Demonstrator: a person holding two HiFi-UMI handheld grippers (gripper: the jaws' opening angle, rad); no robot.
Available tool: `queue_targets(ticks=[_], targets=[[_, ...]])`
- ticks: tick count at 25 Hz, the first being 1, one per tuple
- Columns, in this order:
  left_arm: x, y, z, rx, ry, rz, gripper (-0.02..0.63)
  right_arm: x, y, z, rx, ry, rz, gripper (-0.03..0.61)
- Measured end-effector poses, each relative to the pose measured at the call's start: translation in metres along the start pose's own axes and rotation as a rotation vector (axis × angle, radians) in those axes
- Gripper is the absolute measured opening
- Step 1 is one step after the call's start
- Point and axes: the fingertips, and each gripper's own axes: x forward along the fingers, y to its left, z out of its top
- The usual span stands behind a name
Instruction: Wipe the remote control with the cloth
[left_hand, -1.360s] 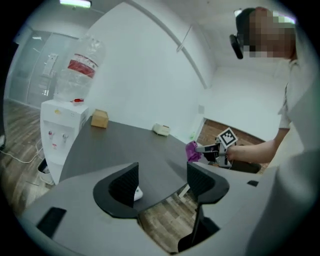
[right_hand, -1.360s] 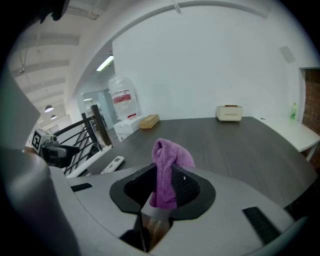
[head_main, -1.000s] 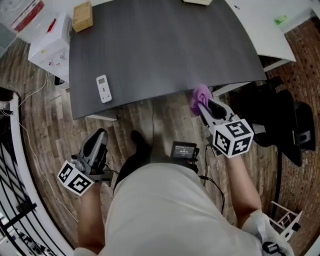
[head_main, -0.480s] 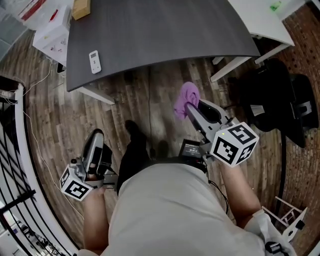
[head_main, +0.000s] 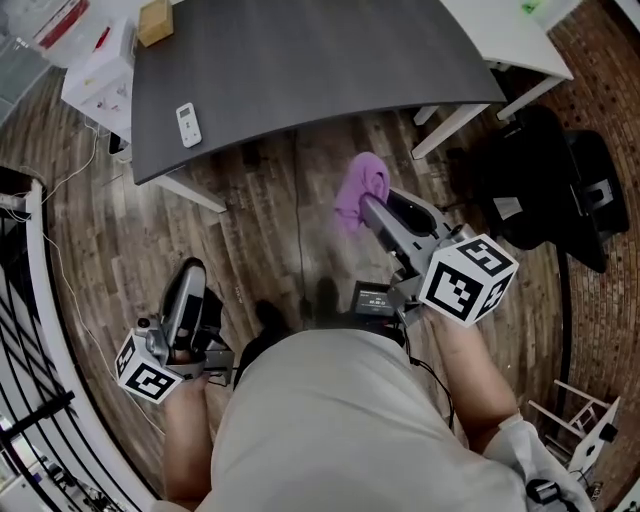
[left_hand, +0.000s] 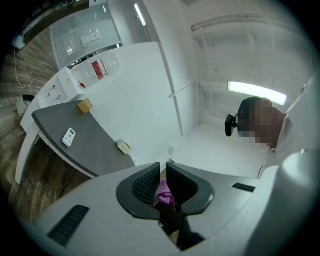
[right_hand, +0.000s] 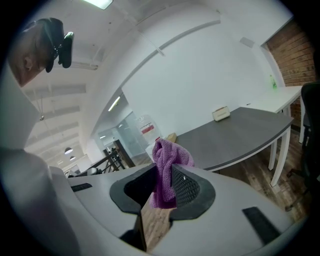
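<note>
Lying lengthwise toward the person, remote control (head_main: 187, 124).

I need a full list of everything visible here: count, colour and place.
table: one, dark grey, ahead
second table: one, white, far right
remote control: one, white, on the table's left part
small box: one, tan, on the table's far left corner
cloth: one, purple, clamped in the right gripper
chair: one, black, on the floor at right
left gripper: one, grey and black, shut, empty
right gripper: one, grey and black, shut on the cloth
</note>
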Motion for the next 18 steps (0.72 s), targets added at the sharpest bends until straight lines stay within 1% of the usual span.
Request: queue_targets(ticks=[5,9,13,18], targets=[[-0.023,0.006,0.01,-0.004,0.029,-0.014,0.041,0.013,0.037,-0.004,-0.018,-0.003,0.021,0.098],[-0.04,0.012,0.026,-0.01,0.027,-0.023,0.042,0.024,0.062,-0.003,0.017,-0.024,0.04,0.097],[-0.048,0.009,0.034,0.001,0.027,-0.053,0.041,0.025,0.07,-0.004,0.022,-0.035,0.031,0.097],[-0.058,0.01,0.027,-0.026,0.038,-0.069,0.042,0.023,0.075,-0.009,0.042,-0.042,0.019,0.097]])
